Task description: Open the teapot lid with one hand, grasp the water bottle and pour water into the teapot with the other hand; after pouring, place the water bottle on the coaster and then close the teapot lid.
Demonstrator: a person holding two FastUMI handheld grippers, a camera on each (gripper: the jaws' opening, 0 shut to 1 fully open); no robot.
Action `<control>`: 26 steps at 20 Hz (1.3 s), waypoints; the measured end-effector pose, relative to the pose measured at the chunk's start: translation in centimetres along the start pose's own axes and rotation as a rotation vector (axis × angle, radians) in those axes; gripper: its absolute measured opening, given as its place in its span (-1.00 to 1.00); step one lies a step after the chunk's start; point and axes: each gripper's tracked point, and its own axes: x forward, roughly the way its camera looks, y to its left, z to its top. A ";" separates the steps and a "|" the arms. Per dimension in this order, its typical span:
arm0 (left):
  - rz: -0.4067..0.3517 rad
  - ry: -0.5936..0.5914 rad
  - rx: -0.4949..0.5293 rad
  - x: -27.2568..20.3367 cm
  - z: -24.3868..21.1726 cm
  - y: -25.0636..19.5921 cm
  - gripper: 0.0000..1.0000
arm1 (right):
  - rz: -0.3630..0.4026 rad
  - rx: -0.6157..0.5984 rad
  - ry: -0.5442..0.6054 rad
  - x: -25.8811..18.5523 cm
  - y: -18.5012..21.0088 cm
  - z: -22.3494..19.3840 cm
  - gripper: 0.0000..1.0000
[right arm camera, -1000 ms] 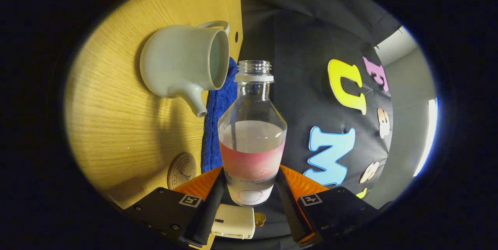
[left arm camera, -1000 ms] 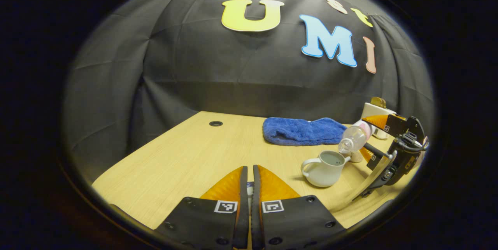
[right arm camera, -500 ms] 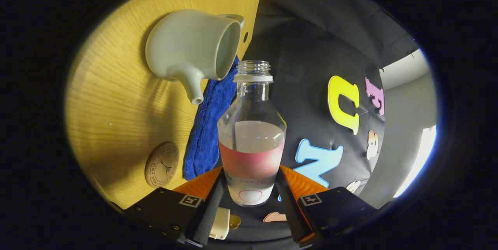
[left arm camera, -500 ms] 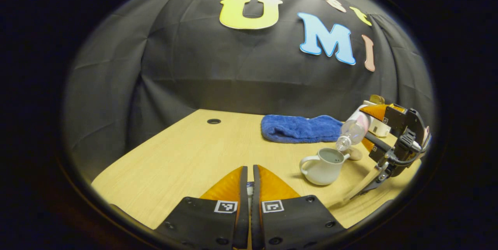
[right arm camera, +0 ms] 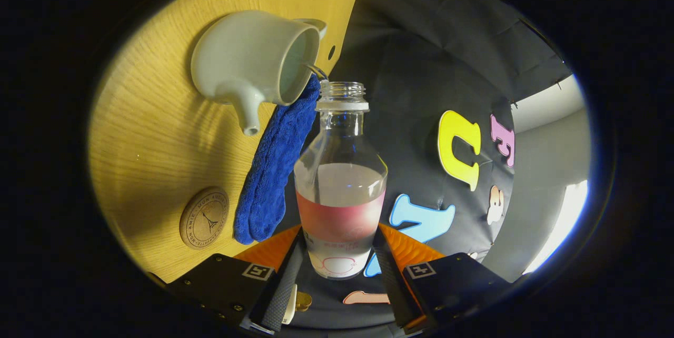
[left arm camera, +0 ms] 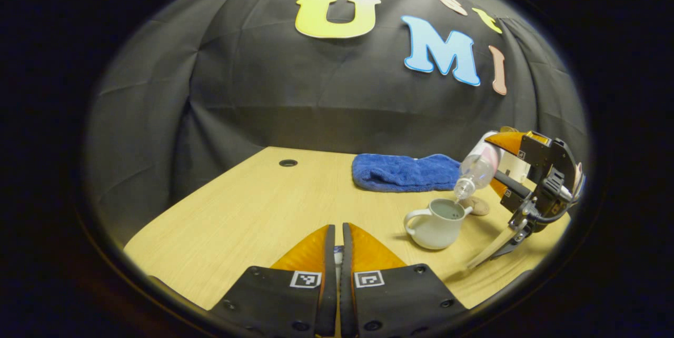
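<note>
The water bottle (right arm camera: 341,180) sat clamped between my right gripper's (right arm camera: 339,269) two fingers, tipped steeply with its open mouth just over the rim of the teapot (right arm camera: 253,59), and a thin stream ran from it into the pot. The teapot stood lidless on the wooden table (left arm camera: 253,211), just in front of the blue towel (left arm camera: 403,172), with the round coaster (right arm camera: 204,217) close beside it. My left gripper (left arm camera: 335,254) hung low over the near table edge, fingers pressed nearly together; I couldn't tell what, if anything, they pinched.
</note>
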 end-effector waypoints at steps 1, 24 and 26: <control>-0.001 0.001 0.001 0.0 0.0 0.0 -0.81 | -0.005 -0.003 -0.001 0.0 -0.1 0.0 0.52; -0.014 0.016 -0.005 0.2 -0.8 -0.5 -0.81 | -0.084 -0.080 -0.007 0.3 -1.3 0.0 0.52; -0.014 0.019 0.000 0.2 -1.0 -0.6 -0.81 | -0.089 -0.086 -0.007 0.2 -1.4 0.1 0.51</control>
